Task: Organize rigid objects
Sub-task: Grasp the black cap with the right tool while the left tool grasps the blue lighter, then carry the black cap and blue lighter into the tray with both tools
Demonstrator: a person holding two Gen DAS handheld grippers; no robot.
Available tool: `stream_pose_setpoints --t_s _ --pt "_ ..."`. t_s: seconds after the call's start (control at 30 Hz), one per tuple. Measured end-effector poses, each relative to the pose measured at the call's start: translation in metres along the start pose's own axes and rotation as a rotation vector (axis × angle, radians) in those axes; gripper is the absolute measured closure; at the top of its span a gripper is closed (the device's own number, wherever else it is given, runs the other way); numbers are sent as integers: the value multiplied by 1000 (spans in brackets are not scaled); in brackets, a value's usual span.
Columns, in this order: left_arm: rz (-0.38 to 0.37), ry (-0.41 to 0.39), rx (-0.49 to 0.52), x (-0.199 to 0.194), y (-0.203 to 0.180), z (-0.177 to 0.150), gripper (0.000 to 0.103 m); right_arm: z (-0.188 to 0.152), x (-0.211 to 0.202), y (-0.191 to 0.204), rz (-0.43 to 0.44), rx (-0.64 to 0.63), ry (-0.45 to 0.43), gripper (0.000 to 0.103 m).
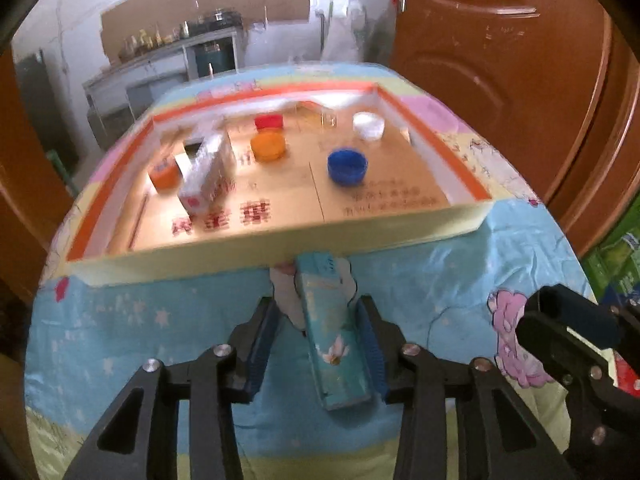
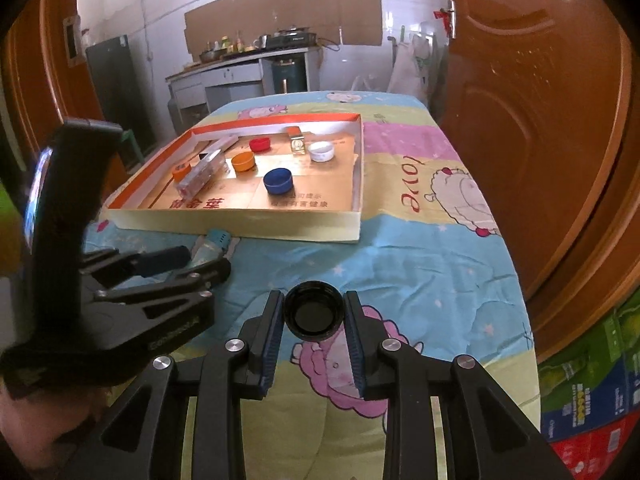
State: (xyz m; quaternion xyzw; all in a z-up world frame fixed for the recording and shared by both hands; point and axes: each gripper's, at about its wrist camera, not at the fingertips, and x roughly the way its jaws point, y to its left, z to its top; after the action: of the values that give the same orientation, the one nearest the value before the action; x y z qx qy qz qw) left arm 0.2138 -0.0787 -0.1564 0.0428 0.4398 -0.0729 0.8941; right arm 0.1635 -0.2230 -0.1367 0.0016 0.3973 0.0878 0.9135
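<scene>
A long teal box (image 1: pixel 332 332) lies on the tablecloth, its far end against the front wall of the shallow orange-rimmed tray (image 1: pixel 280 240). My left gripper (image 1: pixel 318 316) straddles it, open: the right pad is at the box's side and a gap shows at the left pad. In the right wrist view my right gripper (image 2: pixel 314 304) is shut on a black bottle cap (image 2: pixel 314 316), hollow side facing the camera, over the cloth in front of the tray (image 2: pixel 240 220). The left gripper (image 2: pixel 204 260) and teal box (image 2: pixel 212 240) sit to its left.
In the tray are a blue cap (image 2: pixel 279 181), two orange caps (image 2: pixel 243 161), a red cap (image 2: pixel 260 144), a white cap (image 2: pixel 321 151), a long clear box (image 2: pixel 202 174) and a small box (image 2: pixel 297 142). A brown door (image 2: pixel 540 140) stands right, with cartons (image 2: pixel 592 392) below.
</scene>
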Motion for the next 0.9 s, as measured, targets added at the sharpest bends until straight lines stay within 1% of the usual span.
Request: stream_pose_setpoints --t_s 0.03,0.07,0.1,0.2,0.27,0.43,0.73,0.9 --pt "5 -2 6 0 -1 -1 68 -1 0 -2 3 6 -1 73" --pt "-6 -6 8 -1 -2 -2 71 -1 1 -5 7 13 -1 73" --pt "-18 -10 10 -2 -1 -3 77 -1 2 -7 10 22 0 73" --pt "-48 -23 6 -5 5 -5 80 -3 2 -12 20 44 -4 73" --pt "-72 -27 -9 -7 10 -6 81 -4 1 -13 26 51 -8 73" --pt "-97 -38 -16 -18 15 -5 81 -3 -3 -11 40 56 -21 73" --pt "-128 -119 -30 -55 24 5 81 7 -12 5 52 22 -47 73" --pt "-134 -147 -45 -67 33 14 81 15 -15 15 53 3 -57 73"
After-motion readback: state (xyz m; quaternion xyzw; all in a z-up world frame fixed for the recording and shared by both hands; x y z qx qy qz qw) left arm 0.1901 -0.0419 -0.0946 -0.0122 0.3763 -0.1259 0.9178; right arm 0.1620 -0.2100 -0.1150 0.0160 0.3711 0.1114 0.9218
